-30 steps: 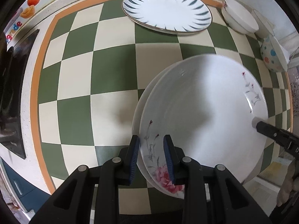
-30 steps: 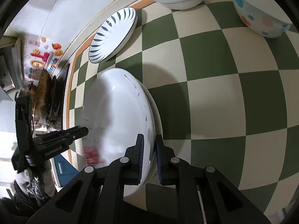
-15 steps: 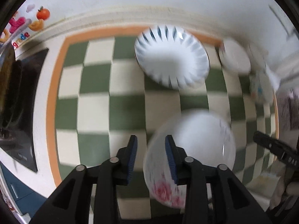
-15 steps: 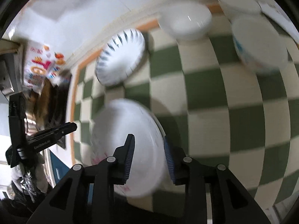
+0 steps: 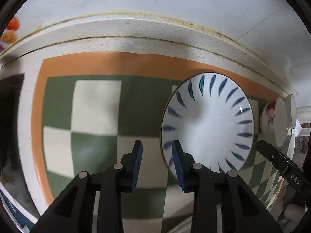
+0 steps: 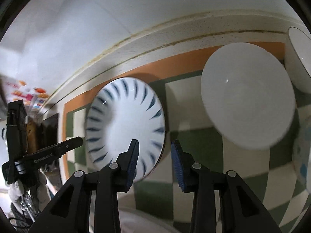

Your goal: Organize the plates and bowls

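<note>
A white plate with blue leaf strokes (image 5: 208, 124) lies on the green and cream checked cloth near the wall; it also shows in the right wrist view (image 6: 126, 128). My left gripper (image 5: 157, 151) is open and empty at the plate's left rim. My right gripper (image 6: 154, 151) is open and empty at the plate's right rim. A plain white bowl (image 6: 246, 95) stands to the right of the plate. A rim of the white flowered plates (image 6: 145, 223) shows at the bottom edge.
A bowl with a red flower (image 5: 272, 116) and more white bowls (image 6: 299, 58) stand at the right by the wall. A spotted bowl (image 6: 305, 155) is at the far right. A dark stove top (image 5: 9, 126) lies left of the cloth. The wall ledge (image 5: 136, 29) runs behind.
Both grippers have let go of the white flowered plates and opened. Both have moved forward to the blue-stroked plate by the wall.
</note>
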`<action>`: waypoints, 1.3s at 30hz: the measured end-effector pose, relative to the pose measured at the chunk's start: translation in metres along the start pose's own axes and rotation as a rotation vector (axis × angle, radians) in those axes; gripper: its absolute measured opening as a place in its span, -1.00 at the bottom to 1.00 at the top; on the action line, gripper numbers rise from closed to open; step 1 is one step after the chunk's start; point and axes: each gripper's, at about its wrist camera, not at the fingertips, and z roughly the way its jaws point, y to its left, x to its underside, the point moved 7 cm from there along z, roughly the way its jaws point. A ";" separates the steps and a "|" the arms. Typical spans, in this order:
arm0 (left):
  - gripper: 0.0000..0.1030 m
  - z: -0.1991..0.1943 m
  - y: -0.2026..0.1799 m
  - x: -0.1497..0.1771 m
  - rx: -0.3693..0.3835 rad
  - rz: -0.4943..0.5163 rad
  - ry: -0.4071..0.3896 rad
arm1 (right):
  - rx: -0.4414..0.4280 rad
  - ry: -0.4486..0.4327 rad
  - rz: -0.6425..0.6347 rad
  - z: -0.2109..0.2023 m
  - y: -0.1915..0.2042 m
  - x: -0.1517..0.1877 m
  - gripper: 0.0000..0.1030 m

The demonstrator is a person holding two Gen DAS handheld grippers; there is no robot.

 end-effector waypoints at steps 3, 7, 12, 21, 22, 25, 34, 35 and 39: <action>-0.43 0.014 -0.003 -0.010 -0.003 0.016 0.018 | -0.003 0.018 0.025 0.014 -0.004 -0.010 -0.27; -0.59 0.028 -0.006 -0.016 0.023 0.036 0.022 | 0.000 0.015 0.018 0.022 -0.008 -0.015 -0.80; -0.70 0.027 -0.012 -0.014 0.023 0.049 0.000 | 0.021 0.001 -0.016 0.025 -0.006 -0.014 -0.87; -0.71 0.003 -0.023 0.004 0.011 0.048 -0.043 | 0.012 -0.016 -0.045 0.011 0.005 -0.007 -0.87; -0.71 -0.002 -0.023 0.007 0.013 0.051 -0.050 | 0.009 -0.022 -0.047 0.007 0.007 -0.007 -0.87; -0.71 -0.019 -0.026 0.015 0.016 0.052 -0.066 | -0.012 -0.037 -0.048 -0.012 0.010 -0.002 -0.87; -0.71 -0.078 -0.034 0.050 0.033 0.075 -0.136 | -0.043 -0.092 -0.088 -0.079 0.025 0.038 -0.87; -0.71 -0.084 -0.036 0.059 0.033 0.080 -0.142 | -0.044 -0.095 -0.095 -0.085 0.026 0.045 -0.87; -0.71 -0.092 -0.042 0.081 0.029 0.085 -0.158 | -0.066 -0.103 -0.103 -0.109 0.021 0.080 -0.87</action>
